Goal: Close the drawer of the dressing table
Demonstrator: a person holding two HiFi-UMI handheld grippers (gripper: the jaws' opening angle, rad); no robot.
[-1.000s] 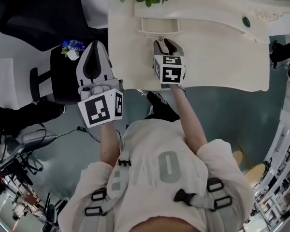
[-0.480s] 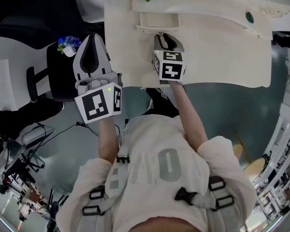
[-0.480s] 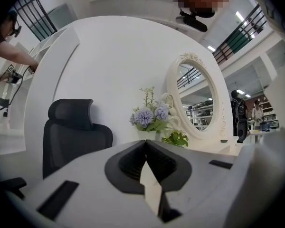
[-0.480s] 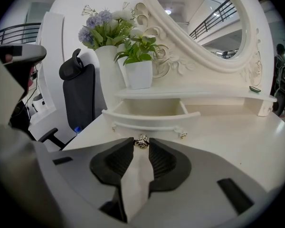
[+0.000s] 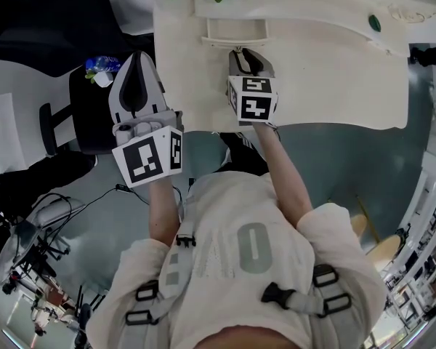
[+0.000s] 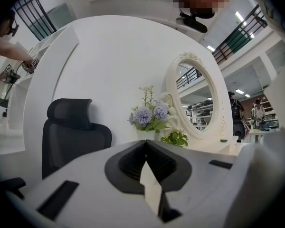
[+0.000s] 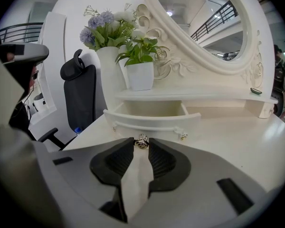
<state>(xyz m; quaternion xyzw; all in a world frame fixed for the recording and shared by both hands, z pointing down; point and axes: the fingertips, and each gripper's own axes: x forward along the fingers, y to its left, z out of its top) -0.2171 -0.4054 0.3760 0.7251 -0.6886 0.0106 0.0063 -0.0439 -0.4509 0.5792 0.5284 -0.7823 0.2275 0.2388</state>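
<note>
The cream dressing table (image 5: 334,78) has a small drawer (image 5: 236,31) standing pulled out under its mirror shelf. In the right gripper view the drawer (image 7: 152,122) shows an empty inside and a curved front with a silver knob (image 7: 142,141) at its middle. My right gripper (image 5: 241,54) points down at the drawer front, and its tips (image 7: 142,143) pinch that knob. My left gripper (image 5: 139,55) hovers beyond the table's left edge, level, with its tips (image 6: 146,142) together and nothing between them.
An oval mirror (image 7: 204,23) rises behind the drawer. A tall vase of flowers (image 7: 109,65) and a potted plant (image 7: 140,75) stand left of it. A black office chair (image 6: 71,137) and a dark stool with a bottle (image 5: 102,70) sit left of the table.
The head view has shifted slightly. Both grippers keep their places against the table, the right one still at the drawer front.
</note>
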